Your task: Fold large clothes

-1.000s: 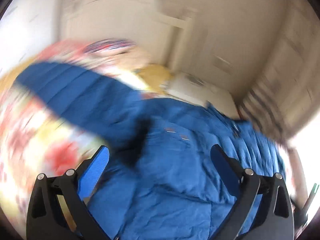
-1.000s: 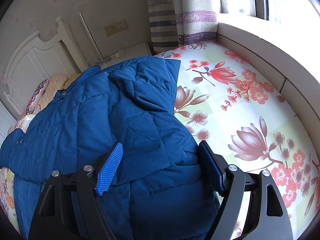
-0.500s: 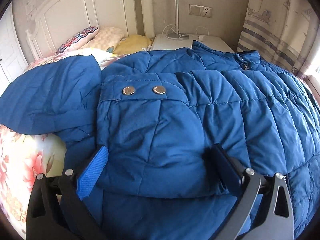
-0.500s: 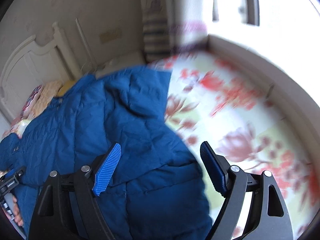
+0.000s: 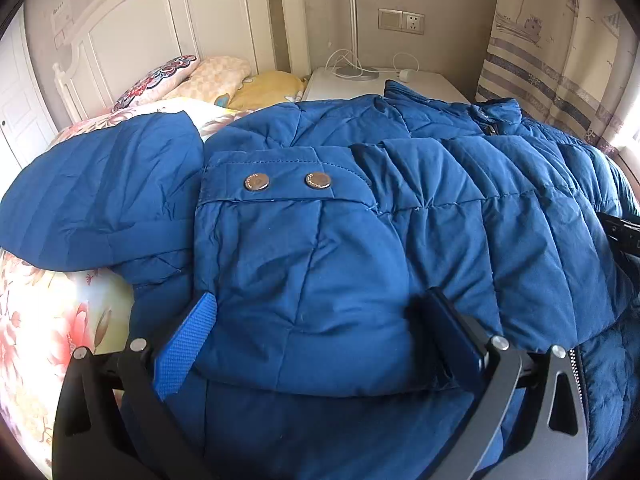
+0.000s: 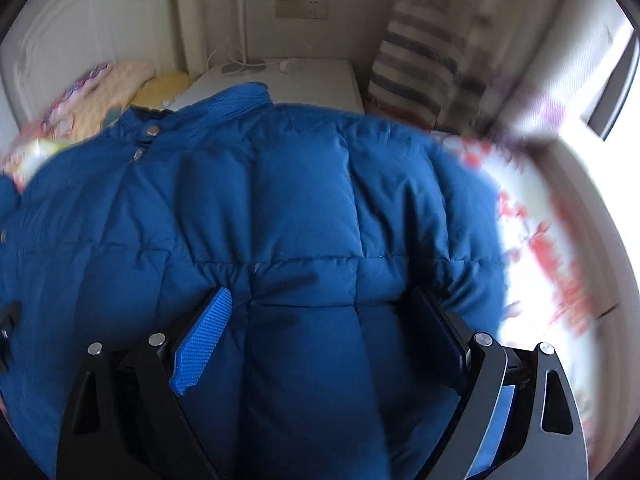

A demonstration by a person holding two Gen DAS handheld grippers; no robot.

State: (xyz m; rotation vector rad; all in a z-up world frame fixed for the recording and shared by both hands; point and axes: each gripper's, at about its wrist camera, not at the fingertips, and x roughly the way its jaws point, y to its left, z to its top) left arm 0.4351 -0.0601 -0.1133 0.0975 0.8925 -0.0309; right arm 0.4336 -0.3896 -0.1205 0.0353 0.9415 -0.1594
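Blue quilted jacket [image 5: 360, 240] spread across bed

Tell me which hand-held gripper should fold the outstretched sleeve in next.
Left hand-held gripper, probably: the sleeve lies just to its left on the bedsheet. The right hand-held gripper faces the jacket body.

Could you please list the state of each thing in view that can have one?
Blue padded jacket: spread on the bed, sleeve folded across the body.
Cuff snaps: fastened.
Left gripper: open, over the cuff.
Right gripper: open, over the jacket.
Charger cable: lying on the nightstand.
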